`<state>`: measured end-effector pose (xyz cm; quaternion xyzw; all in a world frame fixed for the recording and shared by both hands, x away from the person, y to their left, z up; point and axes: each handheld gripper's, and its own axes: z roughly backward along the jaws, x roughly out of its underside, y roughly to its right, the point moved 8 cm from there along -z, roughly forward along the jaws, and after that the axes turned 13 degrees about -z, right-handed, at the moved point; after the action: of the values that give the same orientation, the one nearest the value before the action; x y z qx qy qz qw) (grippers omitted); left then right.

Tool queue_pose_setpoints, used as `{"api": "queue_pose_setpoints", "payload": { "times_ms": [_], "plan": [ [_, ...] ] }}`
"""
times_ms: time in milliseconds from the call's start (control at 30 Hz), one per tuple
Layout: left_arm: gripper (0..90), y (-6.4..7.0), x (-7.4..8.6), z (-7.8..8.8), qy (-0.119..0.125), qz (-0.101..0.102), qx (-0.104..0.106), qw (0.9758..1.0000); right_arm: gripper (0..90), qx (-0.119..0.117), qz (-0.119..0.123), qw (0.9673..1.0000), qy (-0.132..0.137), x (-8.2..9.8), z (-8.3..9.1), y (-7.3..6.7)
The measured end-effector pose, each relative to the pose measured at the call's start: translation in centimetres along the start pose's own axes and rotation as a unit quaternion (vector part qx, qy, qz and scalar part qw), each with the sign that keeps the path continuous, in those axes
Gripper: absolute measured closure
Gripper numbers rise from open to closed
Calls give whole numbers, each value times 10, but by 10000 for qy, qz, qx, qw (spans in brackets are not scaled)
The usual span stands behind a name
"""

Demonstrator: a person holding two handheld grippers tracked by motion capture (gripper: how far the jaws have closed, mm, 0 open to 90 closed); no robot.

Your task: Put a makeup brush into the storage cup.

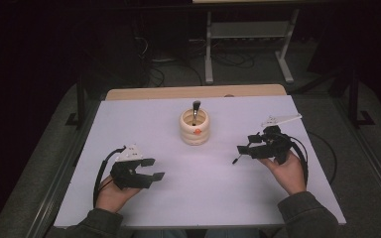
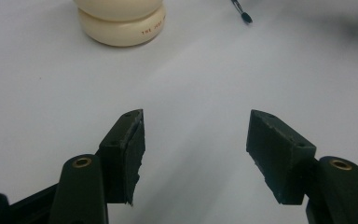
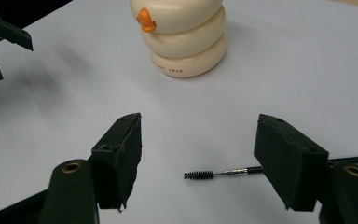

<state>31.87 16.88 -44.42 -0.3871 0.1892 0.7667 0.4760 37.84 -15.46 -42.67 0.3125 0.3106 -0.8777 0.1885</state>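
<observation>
Black spoolie brush [image 3: 198,175] lies flat between right tool's [image 3: 198,154] parted jaws; left tool [image 2: 196,149] released.

The right gripper's pad [image 3: 289,161] hides part of the small brush's [image 3: 214,174] handle; the cream holder's [image 3: 184,35] top is cropped.

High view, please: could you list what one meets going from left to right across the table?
Left gripper → cream ringed holder with a brush standing in it → spoolie brush on the table → right gripper.
</observation>
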Motion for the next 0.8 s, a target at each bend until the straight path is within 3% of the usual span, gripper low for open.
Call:
{"api": "queue_pose_setpoints", "payload": {
  "times_ms": [567, 800],
  "plan": [
    [368, 2, -2, -4, -19, -28, 20, 10000, 310, 66, -13, 9999, 82, 10, 12, 12],
    [368, 3, -2, -6, -58, -57, 33, 10000, 310, 120, 1, 9999, -2, 11, 12, 14]
  ]
}}
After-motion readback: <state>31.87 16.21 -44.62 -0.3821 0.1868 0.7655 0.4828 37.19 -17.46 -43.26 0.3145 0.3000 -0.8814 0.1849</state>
